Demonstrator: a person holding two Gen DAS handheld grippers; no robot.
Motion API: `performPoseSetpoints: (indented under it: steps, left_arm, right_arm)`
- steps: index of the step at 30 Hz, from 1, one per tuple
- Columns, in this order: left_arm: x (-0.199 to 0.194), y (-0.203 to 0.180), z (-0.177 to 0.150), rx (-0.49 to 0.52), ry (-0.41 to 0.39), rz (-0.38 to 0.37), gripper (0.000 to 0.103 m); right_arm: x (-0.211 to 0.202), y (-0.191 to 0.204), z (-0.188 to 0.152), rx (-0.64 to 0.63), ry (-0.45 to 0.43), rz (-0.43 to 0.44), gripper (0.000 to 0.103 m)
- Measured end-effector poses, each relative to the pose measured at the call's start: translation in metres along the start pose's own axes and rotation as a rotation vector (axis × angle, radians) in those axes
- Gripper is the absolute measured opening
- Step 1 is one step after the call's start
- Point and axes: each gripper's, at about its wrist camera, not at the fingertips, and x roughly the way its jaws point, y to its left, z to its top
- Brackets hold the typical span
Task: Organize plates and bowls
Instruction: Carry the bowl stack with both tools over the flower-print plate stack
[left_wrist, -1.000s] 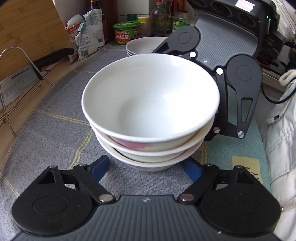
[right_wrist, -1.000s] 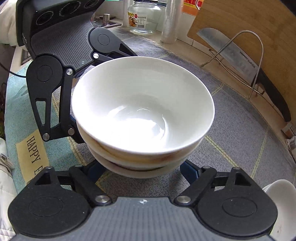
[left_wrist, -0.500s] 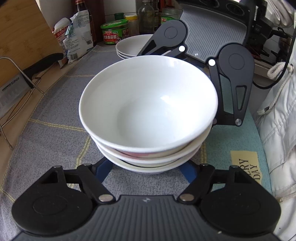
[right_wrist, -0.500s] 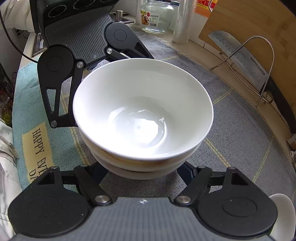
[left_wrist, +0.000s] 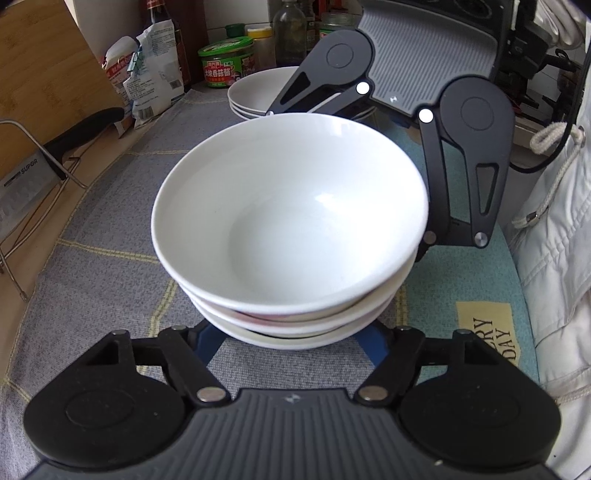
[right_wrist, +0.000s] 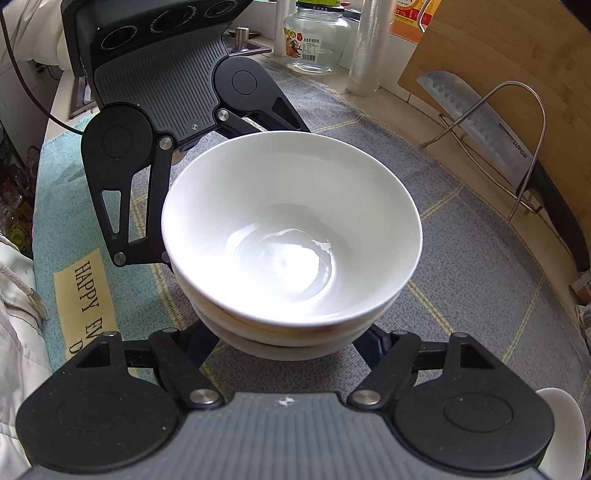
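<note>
The stack of bowls is being closed on from both sides by the left gripper and right gripper, narrower than a second ago; contact cannot be told, but a joint lift is probably being prepared.

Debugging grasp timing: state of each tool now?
Left tool: closing around the bowl stack, contact hidden.
Right tool: closing around the same stack, contact hidden.

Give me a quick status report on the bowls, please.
Left gripper and right gripper closing from opposite sides under the bowl stack. Stack on the grey mat. Plates behind, clear.
</note>
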Motion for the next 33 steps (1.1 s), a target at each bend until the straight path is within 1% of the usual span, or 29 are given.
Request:
performPoseSetpoints:
  steps: [10, 18, 27, 33]
  left_arm:
    - [-0.005, -0.008, 0.007, -0.007, 0.013, 0.020, 0.075]
    - [-0.009, -0.016, 0.018, -0.024, 0.011, 0.043, 0.075]
    - [-0.009, -0.031, 0.058, 0.004, 0.013, 0.070, 0.075]
    - [-0.001, -0.038, 0.090, 0.038, 0.013, 0.068, 0.075]
  right_arm:
    - [-0.009, 0.003, 0.000, -0.008, 0.002, 0.012, 0.081]
    - [-0.032, 0.003, -0.002, -0.045, -0.006, 0.007, 0.081]
    - [-0.064, -0.009, -0.017, -0.055, -0.025, -0.011, 0.081]
    - [-0.087, -0.022, -0.038, -0.038, -0.037, -0.033, 0.081]
